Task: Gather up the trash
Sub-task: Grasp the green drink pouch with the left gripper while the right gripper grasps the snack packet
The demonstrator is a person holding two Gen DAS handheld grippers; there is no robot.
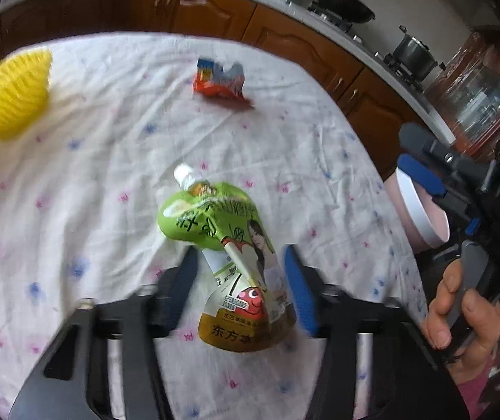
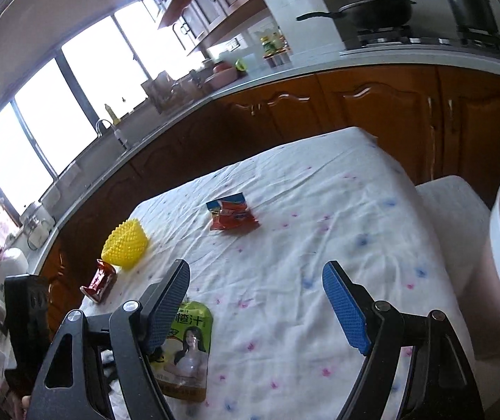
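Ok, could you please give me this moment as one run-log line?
task: collect trash | left gripper: astride green juice pouch, grip unclear | right gripper: open, empty | red wrapper: on cloth

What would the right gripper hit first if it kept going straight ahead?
Probably the bare tablecloth: nothing lies between the right gripper's open jaws. The red wrapper lies farther on, slightly left; depth is unclear.
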